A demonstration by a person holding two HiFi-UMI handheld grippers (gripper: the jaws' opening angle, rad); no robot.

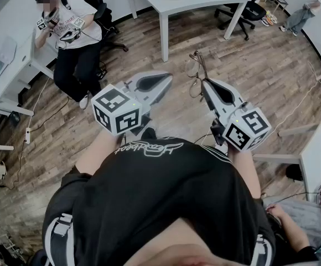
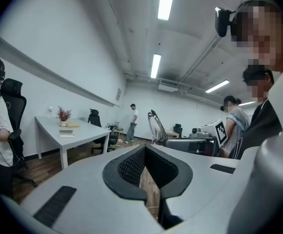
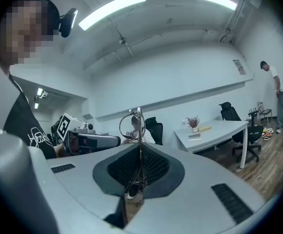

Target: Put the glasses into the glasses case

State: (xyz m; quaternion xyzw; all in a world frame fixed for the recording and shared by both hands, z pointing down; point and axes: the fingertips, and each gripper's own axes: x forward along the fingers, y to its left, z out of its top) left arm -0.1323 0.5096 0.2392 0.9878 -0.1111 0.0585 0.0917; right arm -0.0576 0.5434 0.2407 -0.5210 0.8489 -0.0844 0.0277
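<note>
Glasses of thin dark wire with round lenses [image 1: 194, 73] clamped in the right gripper [image 1: 206, 87], jaws closed tight on the frame, nothing else between them. In the right gripper view, seen edge-on: wire running straight up the slit between the black ribbed pads [image 3: 119, 167], one lens ring standing clear above the tips. Long axis therefore in line with the jaws, pointing forward and away from the wearer of the head camera, well above the brown wood-plank floor [image 1: 149, 43]. Left gripper [image 1: 161, 80] just beside, to the left, at about the same height, tips angled in toward the frame but apart from it. Jaws there closed down to a bare slit, holding nothing, only floor visible through the gap. No glasses case to be found in any view: not on the white table [image 1: 205, 1] ahead, not in either claw. Probably the deciding matter: whereabouts of the case unknown, the free left gripper the likelier one to fetch or steady it, the right gripper then able to bring the frame in lengthwise. Possible trouble, as a judgement only: thin wire twisting or slipping in so narrow a pinch.
</note>
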